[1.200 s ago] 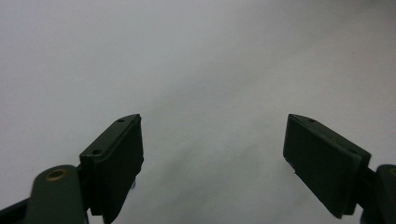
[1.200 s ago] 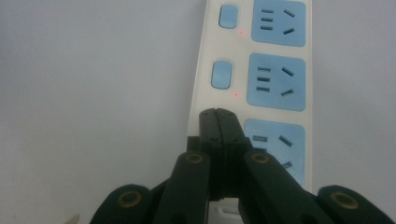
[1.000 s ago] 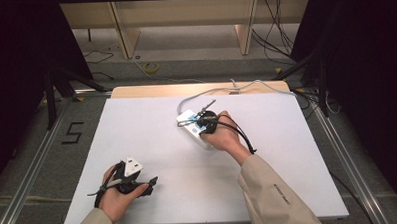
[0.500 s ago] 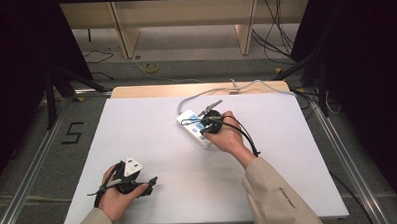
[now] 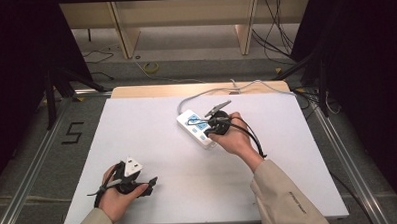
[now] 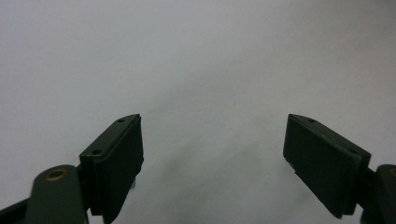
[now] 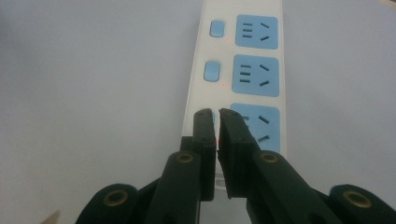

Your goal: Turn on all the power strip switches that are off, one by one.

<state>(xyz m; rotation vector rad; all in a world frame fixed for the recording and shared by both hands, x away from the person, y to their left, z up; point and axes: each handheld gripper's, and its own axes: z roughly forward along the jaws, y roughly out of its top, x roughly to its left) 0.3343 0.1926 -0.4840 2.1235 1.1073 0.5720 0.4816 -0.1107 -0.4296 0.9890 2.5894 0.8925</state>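
Nothing's really shifted: right tongs (image 7: 217, 116) still nearly closed over the power strip (image 5: 197, 127) mid-desk (image 5: 151, 118), hiding its nearest switch. Left tongs (image 6: 212, 144) stay wide open, empty, near-left.

Beige sleeves (image 5: 282, 199), black brass-riveted tongs (image 7: 217, 135)

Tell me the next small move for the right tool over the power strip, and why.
Probably press straight down. In the right gripper view the right tool, its jaws nearly closed, sits tip-first over the nearest blue switch of the power strip, holding nothing. The left tool is open over bare table, so it looks idle.
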